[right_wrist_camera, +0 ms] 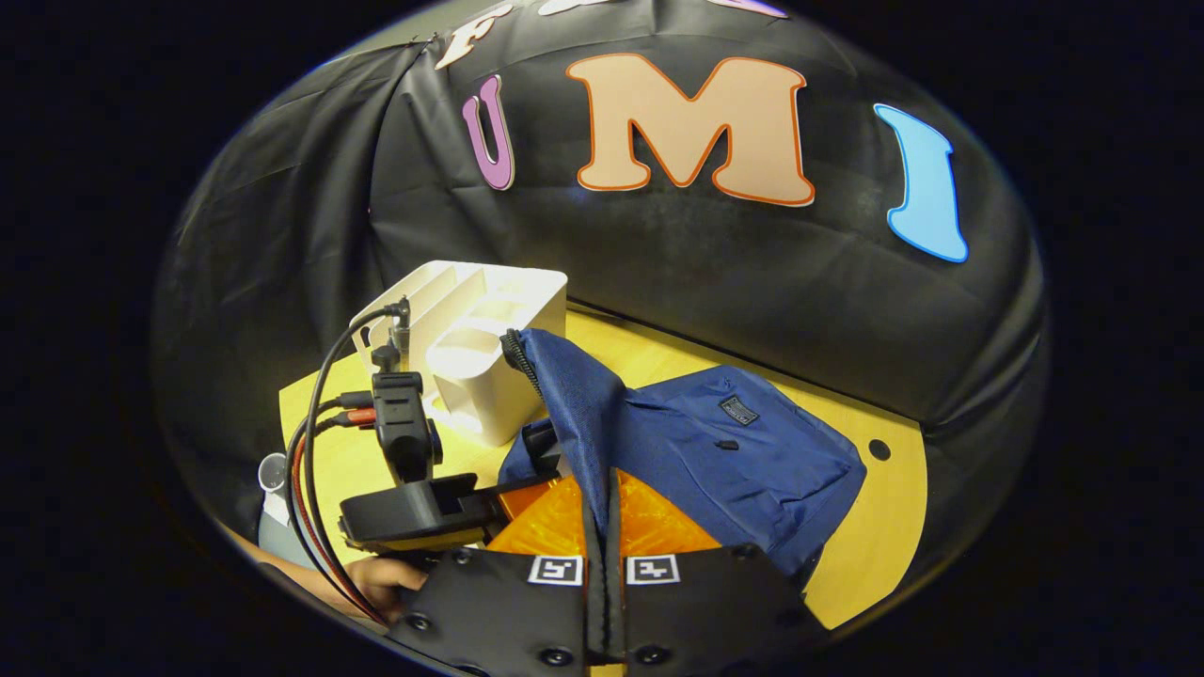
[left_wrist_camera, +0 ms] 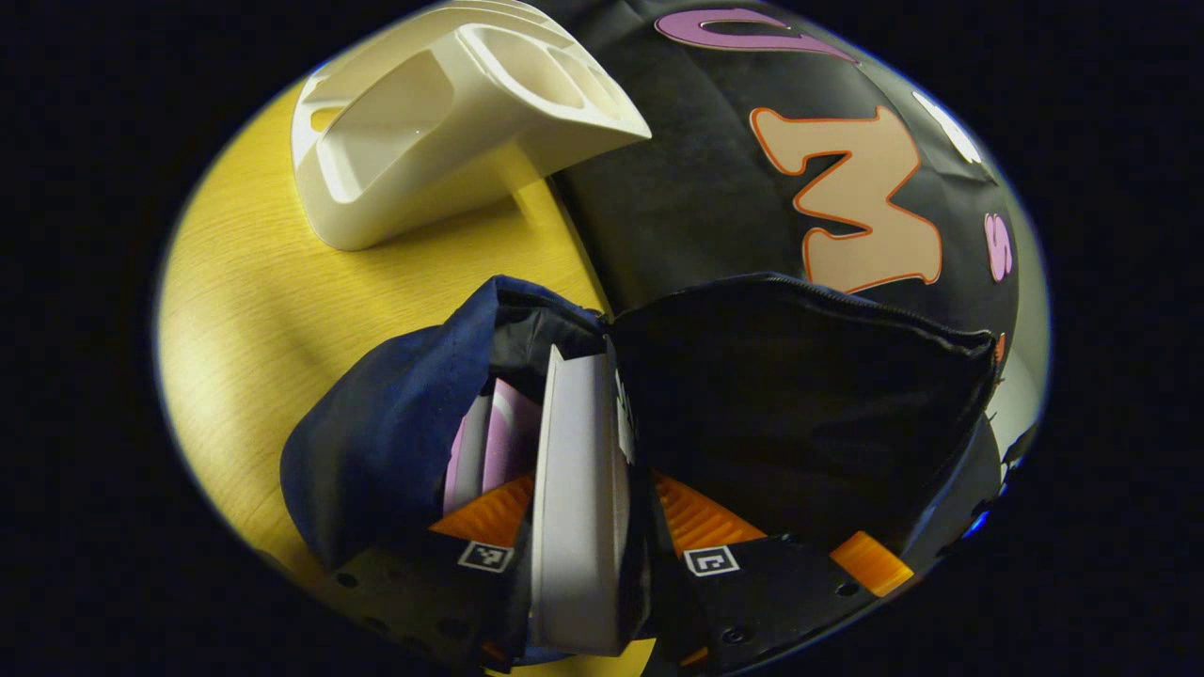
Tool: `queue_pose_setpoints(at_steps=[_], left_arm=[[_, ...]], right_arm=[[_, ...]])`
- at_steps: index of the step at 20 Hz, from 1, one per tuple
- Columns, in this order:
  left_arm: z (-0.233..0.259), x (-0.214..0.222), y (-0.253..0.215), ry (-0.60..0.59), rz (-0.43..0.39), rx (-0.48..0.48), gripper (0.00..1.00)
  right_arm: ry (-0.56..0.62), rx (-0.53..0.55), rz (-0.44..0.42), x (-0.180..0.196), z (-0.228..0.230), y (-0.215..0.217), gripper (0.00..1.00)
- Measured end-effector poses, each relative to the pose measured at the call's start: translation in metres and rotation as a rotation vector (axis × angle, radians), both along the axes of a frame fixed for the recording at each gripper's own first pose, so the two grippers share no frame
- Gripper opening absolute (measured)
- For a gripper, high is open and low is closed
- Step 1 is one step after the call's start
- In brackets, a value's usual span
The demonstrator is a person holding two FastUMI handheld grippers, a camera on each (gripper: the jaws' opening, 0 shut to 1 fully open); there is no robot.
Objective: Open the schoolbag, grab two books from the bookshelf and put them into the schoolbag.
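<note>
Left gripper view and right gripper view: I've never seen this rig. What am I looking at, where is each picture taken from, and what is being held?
There is no robot here. A person holds a two-finger gripper in each hand, and a camera rides on each gripper, looking along its fingers.

In the left gripper view, the left gripper appears to grip a white book upright in the open mouth of the navy schoolbag. A purple and white book is already inside.

In the right gripper view, the right gripper pinches the bag's zipper edge and lifts it, holding the bag open. To its left are the other gripper with its cables and the person's hand.

The bag and a white bookshelf sit on a yellow wooden table.
</note>
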State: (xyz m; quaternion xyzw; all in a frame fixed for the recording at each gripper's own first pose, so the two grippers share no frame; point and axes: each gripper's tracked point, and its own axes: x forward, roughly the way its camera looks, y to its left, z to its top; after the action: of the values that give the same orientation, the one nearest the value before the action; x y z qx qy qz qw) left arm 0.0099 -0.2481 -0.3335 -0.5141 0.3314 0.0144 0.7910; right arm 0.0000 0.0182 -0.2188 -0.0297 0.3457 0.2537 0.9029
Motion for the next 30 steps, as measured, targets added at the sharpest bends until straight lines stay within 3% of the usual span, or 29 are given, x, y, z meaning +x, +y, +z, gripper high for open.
queue_pose_setpoints(at_steps=[2,3,5,8,12,13,16,20,23,27,30], left_arm=[[0.009,-0.002,0.002,-0.021,-0.03,0.041,0.54],[0.01,-0.006,0.006,-0.019,-0.055,0.096,0.81],[0.016,-0.024,0.019,-0.002,-0.13,0.195,0.9],[0.037,-0.036,0.05,-0.027,-0.123,0.272,0.9],[0.084,-0.035,0.106,-0.086,-0.061,0.381,0.9],[0.099,-0.032,0.12,-0.113,-0.056,0.421,0.9],[0.139,-0.027,0.155,-0.186,-0.049,0.534,0.9],[0.18,-0.021,0.189,-0.256,-0.066,0.623,0.9],[0.209,-0.014,0.211,-0.3,-0.086,0.7,0.91],[0.25,0.001,0.24,-0.414,-0.116,0.957,0.93],[0.284,0.01,0.258,-0.491,-0.104,1.076,0.94]], right_arm=[[-0.003,-0.004,-0.008,0.0,0.001,-0.003,0.03],[-0.01,-0.002,-0.014,0.003,0.001,-0.003,0.03],[-0.002,0.004,-0.017,0.002,-0.001,-0.005,0.05],[0.002,0.01,-0.028,-0.001,-0.003,-0.007,0.02],[0.026,0.034,-0.029,-0.007,-0.004,-0.002,0.1],[0.033,0.051,-0.037,-0.01,-0.002,-0.002,0.14],[0.076,0.127,-0.052,-0.021,0.005,0.009,0.43],[0.014,0.159,-0.104,-0.018,0.031,0.013,0.87],[-0.072,0.211,-0.205,-0.007,0.065,0.012,0.95],[-0.253,0.186,-0.331,0.014,0.105,-0.001,0.95],[-0.329,0.171,-0.413,0.021,0.123,-0.005,0.96]])
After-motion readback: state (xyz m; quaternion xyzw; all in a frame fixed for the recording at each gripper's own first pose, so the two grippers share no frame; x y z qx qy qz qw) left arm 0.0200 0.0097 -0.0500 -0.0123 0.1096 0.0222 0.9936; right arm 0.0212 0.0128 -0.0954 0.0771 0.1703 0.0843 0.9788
